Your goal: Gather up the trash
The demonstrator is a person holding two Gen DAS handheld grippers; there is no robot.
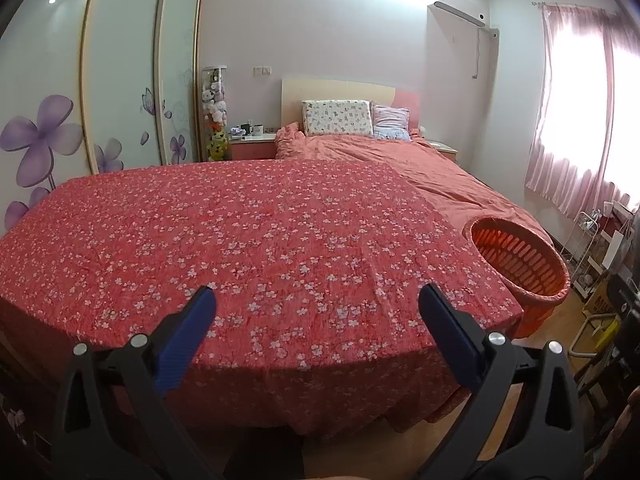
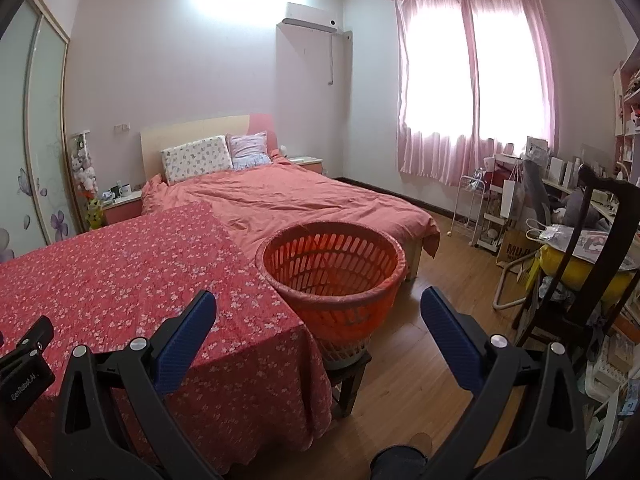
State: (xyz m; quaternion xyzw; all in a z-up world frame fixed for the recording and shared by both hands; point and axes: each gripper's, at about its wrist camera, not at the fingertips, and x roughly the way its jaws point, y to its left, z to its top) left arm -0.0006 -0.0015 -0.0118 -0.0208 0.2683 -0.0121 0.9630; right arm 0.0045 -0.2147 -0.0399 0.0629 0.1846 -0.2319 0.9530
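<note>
Your left gripper (image 1: 316,300) hangs over the near part of the table covered in a red cloth printed with small white flowers (image 1: 248,240), its two blue-padded fingers (image 1: 188,344) spread wide with nothing between them. Your right gripper (image 2: 318,304) is spread just as wide and holds nothing; it looks over the table's right corner towards the round orange slotted plastic basket (image 2: 340,304). That basket stands just beside the table's right edge, raised off the wooden plank floor (image 2: 408,380) on a small dark stool (image 2: 348,376), with a second pale basket nested under its base. From the left wrist view the same basket shows at the far right of the cloth, its rim roughly level with the tabletop. What you can see of the basket's inside holds nothing, and no piece of trash shows on the cloth in either view. Beyond the table lies a bed with a salmon-pink duvet (image 2: 288,196) and two patterned pillows (image 1: 338,118) against a pale headboard. A cluttered dark wooden chair (image 2: 592,248) stands to the right of your right gripper, below the pink curtained window (image 2: 472,80)
</note>
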